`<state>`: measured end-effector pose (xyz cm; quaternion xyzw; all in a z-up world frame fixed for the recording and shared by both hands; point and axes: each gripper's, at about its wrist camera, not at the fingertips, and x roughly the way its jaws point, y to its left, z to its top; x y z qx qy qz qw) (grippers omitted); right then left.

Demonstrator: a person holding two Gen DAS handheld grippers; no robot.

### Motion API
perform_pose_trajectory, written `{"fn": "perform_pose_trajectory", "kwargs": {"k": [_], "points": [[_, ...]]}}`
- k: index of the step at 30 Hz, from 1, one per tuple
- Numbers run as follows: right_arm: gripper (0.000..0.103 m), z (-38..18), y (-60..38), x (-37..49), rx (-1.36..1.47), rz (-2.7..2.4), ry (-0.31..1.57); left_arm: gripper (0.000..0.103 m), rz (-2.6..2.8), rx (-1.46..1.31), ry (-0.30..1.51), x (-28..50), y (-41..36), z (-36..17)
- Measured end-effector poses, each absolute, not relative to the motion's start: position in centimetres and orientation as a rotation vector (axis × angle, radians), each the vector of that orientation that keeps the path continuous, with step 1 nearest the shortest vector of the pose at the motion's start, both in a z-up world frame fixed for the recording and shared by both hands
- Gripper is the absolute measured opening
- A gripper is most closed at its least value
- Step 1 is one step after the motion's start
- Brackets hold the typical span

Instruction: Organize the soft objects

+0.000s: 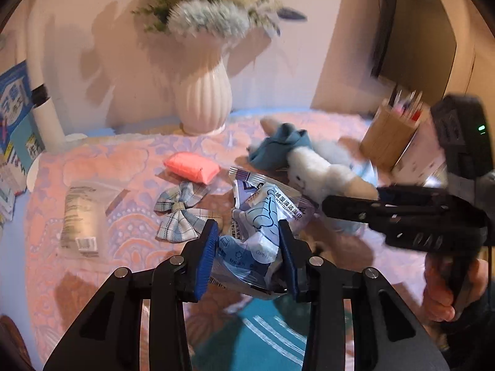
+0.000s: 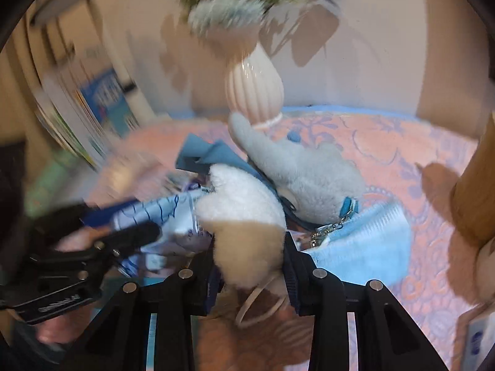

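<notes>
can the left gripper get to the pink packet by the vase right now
Probably not yet: the left gripper is shut on the wipes packet. The pink packet lies uncovered beyond the plaid bow.

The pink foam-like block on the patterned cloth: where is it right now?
In the left wrist view, the pink foam-like block lies left of centre on the patterned cloth, just behind the blue plaid fabric bow and before the white ribbed vase.

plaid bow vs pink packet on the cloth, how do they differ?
The plaid bow is checked blue and white fabric; the pink packet is one plain colour. The bow spreads in flat loops; the packet is a plump, pillow-like block. The bow lies nearer the left tool. Both rest free on the patterned cloth, ungripped.
</notes>
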<state>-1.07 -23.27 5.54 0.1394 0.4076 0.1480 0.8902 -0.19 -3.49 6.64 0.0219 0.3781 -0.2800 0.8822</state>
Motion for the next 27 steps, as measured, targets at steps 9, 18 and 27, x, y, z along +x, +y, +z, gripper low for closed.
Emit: {"fn": "perform_pose_trajectory", "kwargs": {"k": [9, 18, 27], "points": [[0.035, 8.3, -28.0, -4.6, 0.729, 0.580, 0.726, 0.035, -0.615, -0.085, 0.738, -3.5, 0.2, 9.7], [0.043, 9.8, -30.2, -8.6, 0.588, 0.329, 0.730, 0.035, -0.626, -0.046, 0.787, -5.6, -1.5, 8.3], [0.043, 9.6, -29.8, -8.9, 0.538, 0.411, 0.726, 0.035, -0.636, -0.030, 0.769, -6.7, -2.1, 9.1]]}}
